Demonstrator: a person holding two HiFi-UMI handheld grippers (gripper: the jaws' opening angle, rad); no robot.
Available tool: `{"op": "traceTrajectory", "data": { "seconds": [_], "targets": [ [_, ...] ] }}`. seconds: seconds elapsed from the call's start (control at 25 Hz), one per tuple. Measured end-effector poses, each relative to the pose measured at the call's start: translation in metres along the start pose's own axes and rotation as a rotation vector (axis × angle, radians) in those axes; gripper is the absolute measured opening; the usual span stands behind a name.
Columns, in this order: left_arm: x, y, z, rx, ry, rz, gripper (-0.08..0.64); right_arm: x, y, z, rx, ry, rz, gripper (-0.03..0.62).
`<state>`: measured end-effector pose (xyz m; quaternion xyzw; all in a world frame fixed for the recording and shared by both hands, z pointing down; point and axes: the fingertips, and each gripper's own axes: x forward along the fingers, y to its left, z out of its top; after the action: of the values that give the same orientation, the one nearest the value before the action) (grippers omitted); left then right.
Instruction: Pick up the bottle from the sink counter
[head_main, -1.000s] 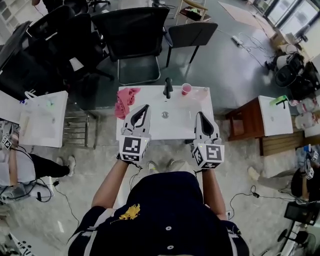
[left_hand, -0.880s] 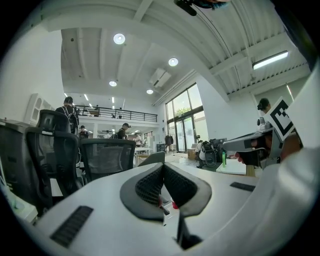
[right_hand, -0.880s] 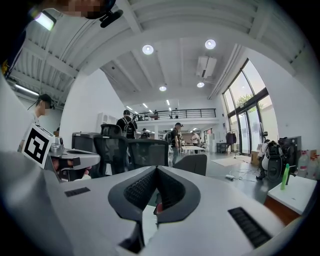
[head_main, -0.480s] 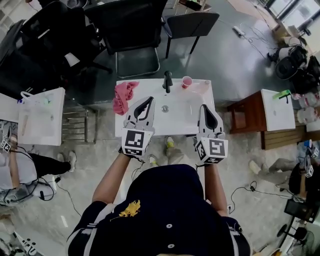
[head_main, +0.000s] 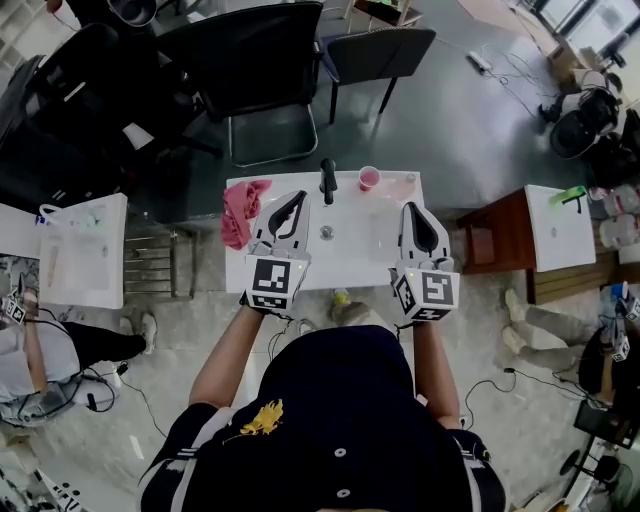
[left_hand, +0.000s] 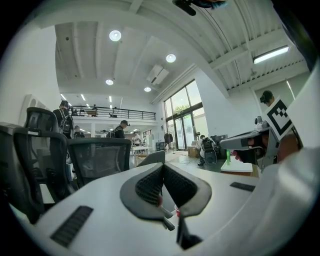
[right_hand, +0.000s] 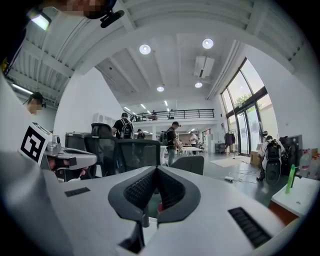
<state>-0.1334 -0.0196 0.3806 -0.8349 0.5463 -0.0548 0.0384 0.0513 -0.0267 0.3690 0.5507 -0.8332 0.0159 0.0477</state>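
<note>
The white sink counter (head_main: 300, 265) stands in front of me, with a black faucet (head_main: 327, 180) at its back edge. A pink cup (head_main: 369, 178) stands right of the faucet. Beside the cup is a pale, faint shape (head_main: 405, 186) that may be the bottle; I cannot tell. My left gripper (head_main: 299, 197) (left_hand: 163, 167) hovers over the counter's left part, shut and empty. My right gripper (head_main: 409, 208) (right_hand: 156, 170) hovers over the right part, also shut on nothing. Both point level toward the faucet side.
A pink cloth (head_main: 242, 211) lies on the counter's left end. Black office chairs (head_main: 262, 70) stand beyond the sink. A wooden stand with a white top (head_main: 557, 226) is at the right, a white table (head_main: 80, 250) at the left. People (right_hand: 172, 137) stand farther off.
Both grippers have moved forward together and now reach over the sink counter, closer to the faucet and cup. Their jaws have stayed shut.
</note>
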Motion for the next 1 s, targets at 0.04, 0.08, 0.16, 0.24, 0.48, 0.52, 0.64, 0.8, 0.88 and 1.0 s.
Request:
{"op": "traceTrajectory", "data": {
  "seconds": [0.04, 0.08, 0.16, 0.24, 0.48, 0.52, 0.64, 0.8, 0.88, 1.0],
  "targets": [
    [0.007, -0.002, 0.0, 0.001, 0.002, -0.005, 0.018, 0.003, -0.007, -0.001, 0.0, 0.0, -0.005, 0.026],
    [0.014, -0.005, 0.0, 0.001, 0.003, -0.01, 0.018, 0.007, -0.014, 0.0, 0.001, -0.001, -0.01, 0.026],
    [0.028, -0.01, 0.002, 0.0, 0.002, -0.024, 0.018, 0.014, -0.027, 0.001, 0.0, -0.005, -0.02, 0.026],
    [0.041, -0.014, 0.002, -0.003, 0.002, -0.039, 0.018, 0.02, -0.037, 0.001, -0.001, -0.004, -0.026, 0.026],
    [0.072, -0.025, -0.007, -0.05, 0.002, -0.071, 0.018, 0.034, -0.062, -0.01, 0.007, 0.009, -0.049, 0.026],
    [0.077, -0.027, -0.008, -0.051, 0.008, -0.076, 0.018, 0.036, -0.065, -0.011, 0.009, 0.013, -0.052, 0.026],
    [0.092, -0.034, -0.012, -0.053, 0.024, -0.091, 0.018, 0.045, -0.078, -0.015, 0.015, 0.025, -0.062, 0.026],
    [0.109, -0.04, -0.017, -0.057, 0.04, -0.105, 0.018, 0.056, -0.092, -0.021, 0.021, 0.038, -0.07, 0.026],
    [0.117, -0.041, -0.021, -0.058, 0.049, -0.109, 0.018, 0.062, -0.098, -0.025, 0.02, 0.047, -0.071, 0.026],
    [0.128, -0.043, -0.025, -0.058, 0.063, -0.111, 0.018, 0.07, -0.106, -0.033, 0.01, 0.064, -0.074, 0.026]
  ]
}}
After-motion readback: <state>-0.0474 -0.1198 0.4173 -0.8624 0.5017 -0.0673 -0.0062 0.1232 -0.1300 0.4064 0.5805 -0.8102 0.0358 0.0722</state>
